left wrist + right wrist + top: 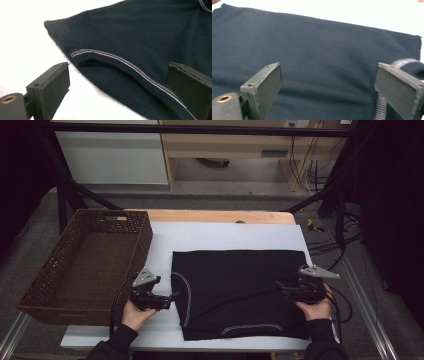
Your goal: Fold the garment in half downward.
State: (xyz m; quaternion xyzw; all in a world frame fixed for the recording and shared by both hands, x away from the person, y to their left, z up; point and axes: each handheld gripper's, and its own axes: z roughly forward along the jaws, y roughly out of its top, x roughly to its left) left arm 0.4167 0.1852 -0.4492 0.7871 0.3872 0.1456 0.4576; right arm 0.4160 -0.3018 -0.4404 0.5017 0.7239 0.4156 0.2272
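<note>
A folded black garment point(239, 290) with thin white-striped ribbed trim lies flat on the white sheet point(220, 236). My left gripper point(172, 296) is open at the garment's left edge, level with the ribbed trim point(120, 63); one jaw hovers over the white sheet, the other over the cloth. My right gripper point(279, 287) is open over the garment's right part, jaws wide apart above the dark fabric point(317, 57) with nothing between them. A ribbed striped band point(404, 62) shows by its right jaw.
A brown wicker basket point(60, 285) stands to the left of the sheet, beside my left hand. The wooden table edge point(215, 216) runs behind the sheet. Black frame struts and cables stand at the back and right.
</note>
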